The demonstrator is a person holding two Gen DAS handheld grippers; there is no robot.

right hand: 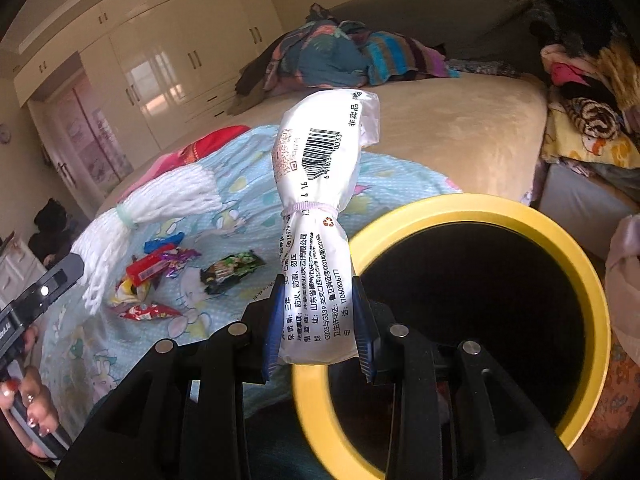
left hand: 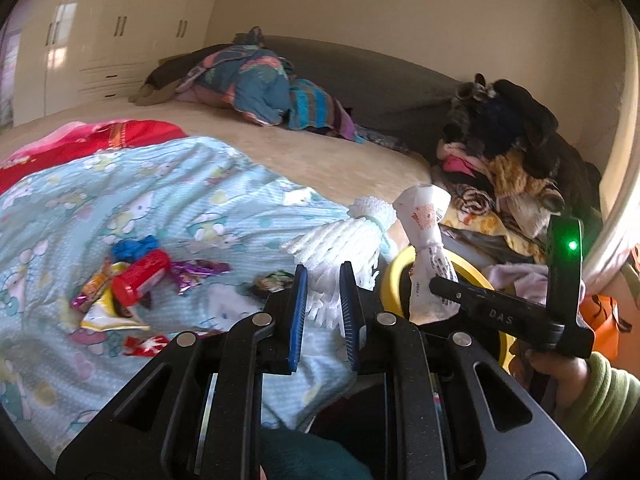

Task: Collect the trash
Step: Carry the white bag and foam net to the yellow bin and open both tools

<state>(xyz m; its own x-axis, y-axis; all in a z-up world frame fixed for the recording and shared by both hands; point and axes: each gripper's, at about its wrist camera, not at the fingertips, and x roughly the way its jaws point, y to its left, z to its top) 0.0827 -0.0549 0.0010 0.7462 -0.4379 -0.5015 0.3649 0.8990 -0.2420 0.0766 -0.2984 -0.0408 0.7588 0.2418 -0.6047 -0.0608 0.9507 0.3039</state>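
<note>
Left wrist view: left gripper [left hand: 324,292], jaws narrowly parted, clamped on a white foam net sleeve [left hand: 344,240] that projects ahead of the fingers. Left of it, on the blue cartoon quilt [left hand: 160,184]: loose snack wrappers [left hand: 128,288]. To its right: yellow-rimmed bin [left hand: 390,276].

Right wrist view: right gripper [right hand: 318,320], jaws partly open, gripping a white printed packet [right hand: 320,200] tied at its middle, standing upright beyond the fingers. Bin [right hand: 472,208] mouth just right of the gripper. Wrappers [right hand: 156,268] lie off to its left on the quilt.
</note>
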